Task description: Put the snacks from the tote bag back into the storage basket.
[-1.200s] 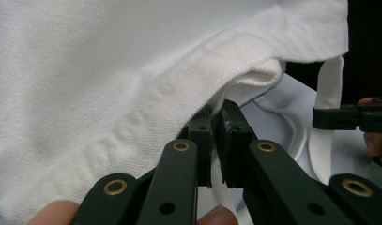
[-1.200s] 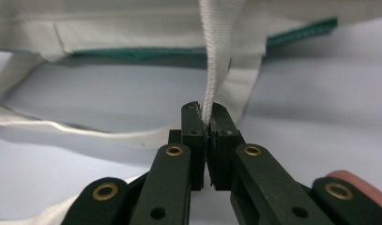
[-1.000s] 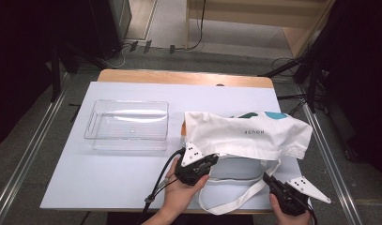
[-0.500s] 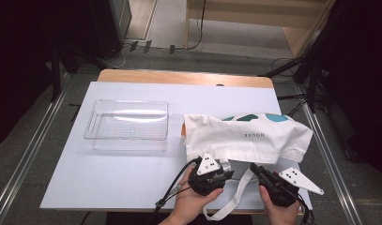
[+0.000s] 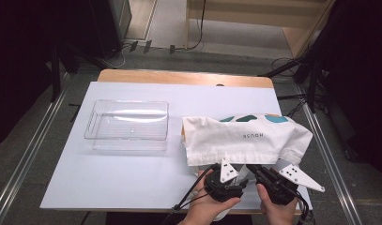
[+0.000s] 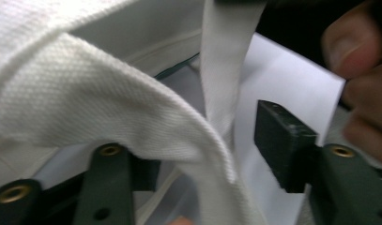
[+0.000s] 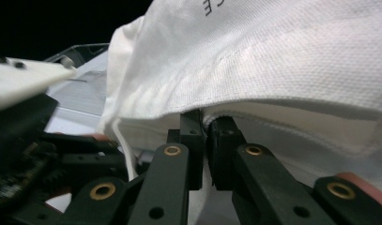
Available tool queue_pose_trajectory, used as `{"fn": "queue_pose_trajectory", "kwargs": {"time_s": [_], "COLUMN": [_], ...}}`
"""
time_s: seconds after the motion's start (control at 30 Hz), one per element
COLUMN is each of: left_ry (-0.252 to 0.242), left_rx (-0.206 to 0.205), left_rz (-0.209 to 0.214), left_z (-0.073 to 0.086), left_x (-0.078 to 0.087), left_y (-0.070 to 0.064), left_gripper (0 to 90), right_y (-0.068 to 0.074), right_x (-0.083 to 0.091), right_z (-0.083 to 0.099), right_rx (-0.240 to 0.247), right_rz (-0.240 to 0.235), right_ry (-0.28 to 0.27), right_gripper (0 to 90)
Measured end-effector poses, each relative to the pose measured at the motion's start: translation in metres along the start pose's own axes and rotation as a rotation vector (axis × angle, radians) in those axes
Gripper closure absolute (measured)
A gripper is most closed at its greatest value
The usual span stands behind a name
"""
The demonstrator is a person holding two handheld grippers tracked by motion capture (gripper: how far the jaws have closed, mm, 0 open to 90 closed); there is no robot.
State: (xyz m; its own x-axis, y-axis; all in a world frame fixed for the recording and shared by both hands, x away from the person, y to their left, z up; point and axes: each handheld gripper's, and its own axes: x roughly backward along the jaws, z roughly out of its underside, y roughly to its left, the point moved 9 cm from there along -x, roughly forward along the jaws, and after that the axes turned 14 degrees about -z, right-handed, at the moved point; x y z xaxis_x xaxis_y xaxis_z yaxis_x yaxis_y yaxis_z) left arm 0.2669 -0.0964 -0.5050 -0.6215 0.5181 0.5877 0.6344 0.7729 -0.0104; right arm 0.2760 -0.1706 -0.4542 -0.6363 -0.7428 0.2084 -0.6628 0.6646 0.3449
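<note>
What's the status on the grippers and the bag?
Left gripper open around the bag's hem. Right gripper shut on hem. Tote bag flat on table. Clear tray off left, not in the way.

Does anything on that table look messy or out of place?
Mostly tidy. The white cloth bag lies rumpled and folded over itself, its printed word reading backwards, and a strap hangs loose near the grippers. The clear plastic tray sits straight.
</note>
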Motion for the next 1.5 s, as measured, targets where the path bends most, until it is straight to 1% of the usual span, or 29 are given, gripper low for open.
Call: {"fn": "queue_pose_trajectory", "kwargs": {"time_s": [0.03,0.1,0.13,0.2,0.23,0.3,0.43,0.47,0.57,0.6,0.63,0.67,0.73,0.77,0.8,0.83,0.87,0.93,0.97,1.03,1.07,1.1,1.17,1.2,1.23,1.3,1.37,1.43,1.5], "left_ry": [0.000,0.000,-0.001,-0.011,-0.019,-0.032,-0.069,-0.079,-0.099,-0.106,-0.111,-0.120,-0.131,-0.134,-0.136,-0.141,-0.147,-0.152,-0.152,-0.158,-0.161,-0.161,-0.167,-0.166,-0.168,-0.172,-0.173,-0.178,-0.178], "left_rx": [-0.016,-0.027,-0.037,-0.043,-0.041,-0.041,-0.029,-0.020,-0.008,0.000,0.003,0.014,0.022,0.023,0.019,0.021,0.018,0.021,0.024,0.025,0.032,0.032,0.037,0.040,0.042,0.046,0.049,0.050,0.049], "left_rz": [0.004,0.017,0.027,0.027,0.028,0.023,0.008,0.006,-0.008,-0.013,-0.015,-0.013,-0.018,-0.018,-0.015,-0.015,-0.016,-0.017,-0.015,-0.015,-0.013,-0.013,-0.017,-0.015,-0.016,-0.017,-0.018,-0.017,-0.014], "left_z": [0.001,0.002,0.002,-0.001,-0.003,-0.008,-0.021,-0.025,-0.033,-0.037,-0.038,-0.042,-0.046,-0.047,-0.049,-0.050,-0.053,-0.055,-0.056,-0.059,-0.061,-0.061,-0.062,-0.062,-0.062,-0.063,-0.063,-0.064,-0.064], "left_x": [0.000,0.000,0.001,0.004,0.006,0.011,0.022,0.024,0.029,0.030,0.031,0.033,0.035,0.036,0.037,0.038,0.040,0.041,0.041,0.042,0.042,0.042,0.043,0.043,0.043,0.043,0.043,0.043,0.043], "left_y": [0.000,-0.001,0.000,0.003,0.005,0.010,0.022,0.026,0.035,0.038,0.039,0.042,0.046,0.047,0.049,0.049,0.051,0.053,0.054,0.056,0.059,0.059,0.061,0.062,0.063,0.064,0.065,0.065,0.065], "left_gripper": [64.7,83.1,89.5,89.7,89.8,89.9,90.0,90.0,90.0,90.0,90.0,90.0,90.0,90.0,90.0,90.0,90.0,90.0,90.0,89.9,89.9,89.9,89.9,89.9,89.9,89.9,89.9,89.9,89.9], "right_y": [0.000,0.001,-0.001,-0.001,-0.001,-0.001,0.000,-0.001,-0.003,-0.010,-0.010,-0.014,-0.030,-0.040,-0.044,-0.054,-0.068,-0.073,-0.079,-0.086,-0.092,-0.092,-0.095,-0.097,-0.097,-0.098,-0.100,-0.100,-0.102], "right_x": [0.000,0.001,0.001,0.001,0.002,0.004,0.012,0.017,0.023,0.028,0.028,0.029,0.031,0.031,0.031,0.031,0.031,0.030,0.029,0.027,0.026,0.026,0.022,0.020,0.017,0.012,0.008,0.005,0.003], "right_z": [-0.001,-0.002,-0.002,-0.001,-0.001,-0.002,0.006,0.013,0.020,0.026,0.026,0.029,0.034,0.036,0.038,0.041,0.046,0.047,0.050,0.051,0.049,0.049,0.045,0.044,0.043,0.043,0.042,0.041,0.038], "right_rx": [0.009,0.013,0.019,0.023,0.015,0.027,0.049,0.063,0.053,0.036,0.036,0.027,0.007,-0.014,-0.027,-0.051,-0.091,-0.099,-0.122,-0.151,-0.197,-0.197,-0.229,-0.231,-0.252,-0.268,-0.290,-0.319,-0.355], "right_rz": [-0.002,-0.007,-0.006,-0.007,-0.018,-0.034,-0.038,-0.020,-0.018,0.012,0.012,0.029,0.108,0.148,0.162,0.204,0.259,0.272,0.299,0.328,0.334,0.334,0.308,0.297,0.285,0.264,0.259,0.246,0.244], "right_ry": [-0.005,-0.010,-0.005,-0.003,-0.006,-0.008,0.005,0.019,0.031,0.047,0.047,0.053,0.066,0.076,0.081,0.090,0.103,0.107,0.120,0.129,0.112,0.112,0.091,0.090,0.090,0.099,0.094,0.077,0.042], "right_gripper": [87.4,87.3,86.0,84.4,81.4,72.3,60.1,58.6,57.3,57.3,57.3,57.0,55.5,53.1,51.0,48.0,43.3,40.7,36.2,30.4,26.0,26.0,22.7,21.4,20.0,17.8,15.8,15.6,16.2]}}
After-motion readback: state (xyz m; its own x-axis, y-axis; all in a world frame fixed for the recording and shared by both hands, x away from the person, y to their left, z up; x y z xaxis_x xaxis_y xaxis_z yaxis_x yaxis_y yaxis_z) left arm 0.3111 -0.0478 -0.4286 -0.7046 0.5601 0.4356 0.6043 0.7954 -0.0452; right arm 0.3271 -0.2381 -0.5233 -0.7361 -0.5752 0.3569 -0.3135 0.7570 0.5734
